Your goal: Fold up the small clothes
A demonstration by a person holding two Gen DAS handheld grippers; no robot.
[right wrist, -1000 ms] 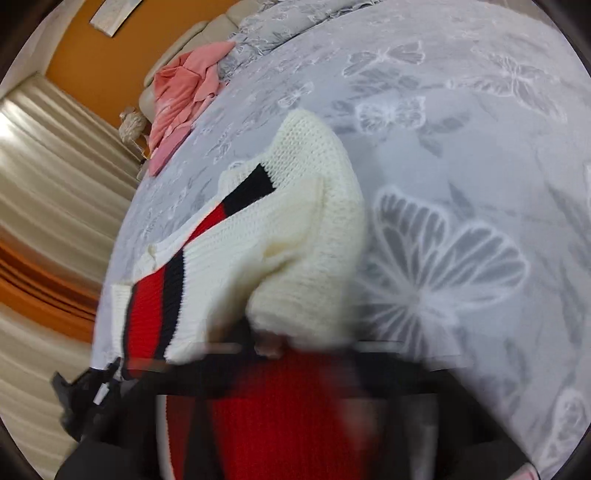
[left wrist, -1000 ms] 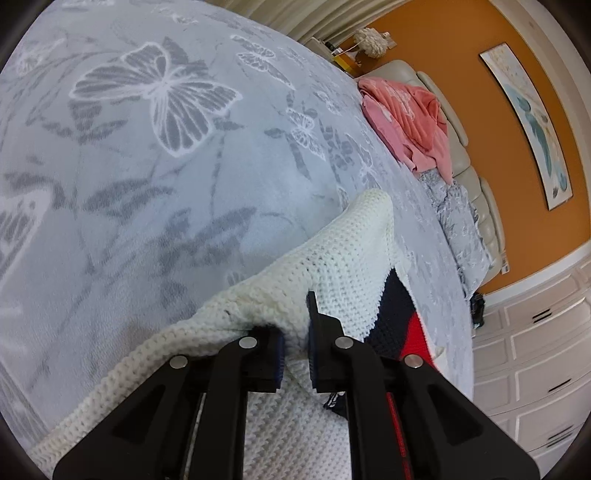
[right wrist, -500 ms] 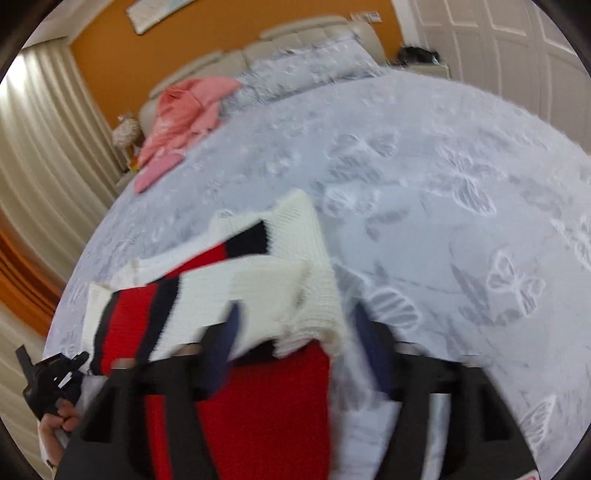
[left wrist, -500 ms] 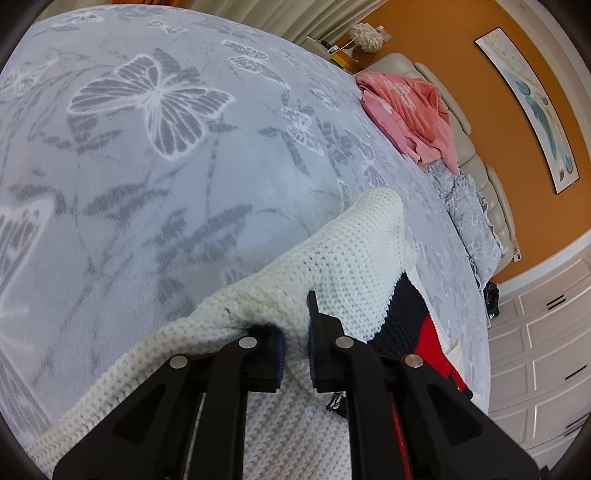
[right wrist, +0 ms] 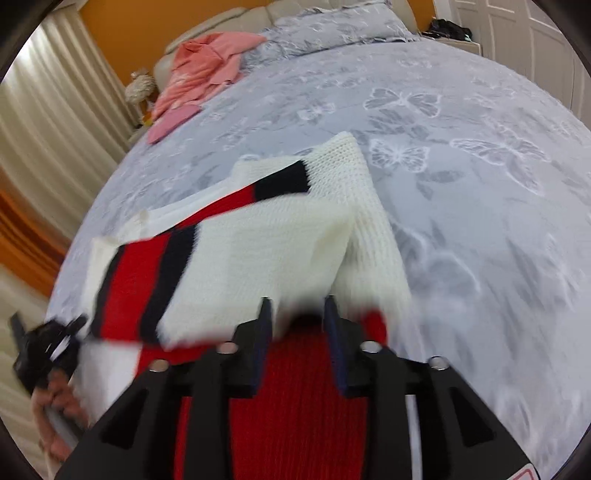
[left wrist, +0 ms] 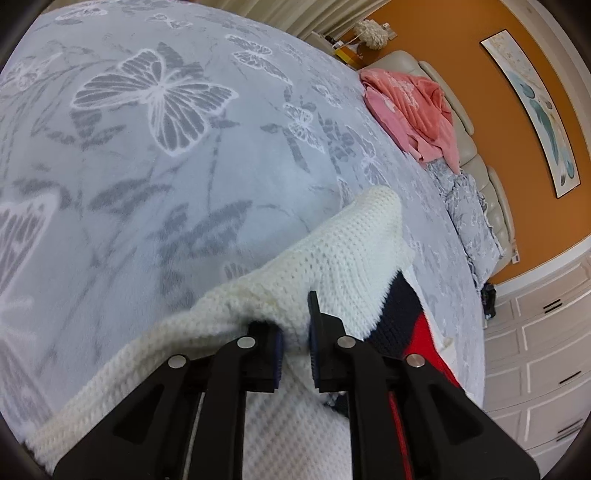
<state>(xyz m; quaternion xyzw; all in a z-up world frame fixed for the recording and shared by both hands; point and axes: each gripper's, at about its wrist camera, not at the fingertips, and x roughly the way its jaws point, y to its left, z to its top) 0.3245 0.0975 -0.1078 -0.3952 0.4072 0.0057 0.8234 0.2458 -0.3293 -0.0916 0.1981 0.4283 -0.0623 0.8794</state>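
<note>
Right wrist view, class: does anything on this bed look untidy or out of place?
Yes. A pink garment lies crumpled over the headboard and bed edge, unfolded. The knit sweater is folded unevenly, its white sleeve jutting out at an angle.

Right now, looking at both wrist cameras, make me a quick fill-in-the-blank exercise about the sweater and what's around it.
1. The left tool is pinching the ______ knitted edge of the sweater.
2. The bedspread under the sweater is printed with ______.
3. The garment heaped against the headboard is ______ in colour.
4. Ahead of the right tool, the sweater's red panel is bordered by ______ stripes.

Missing words: white; butterflies; pink; black
</note>
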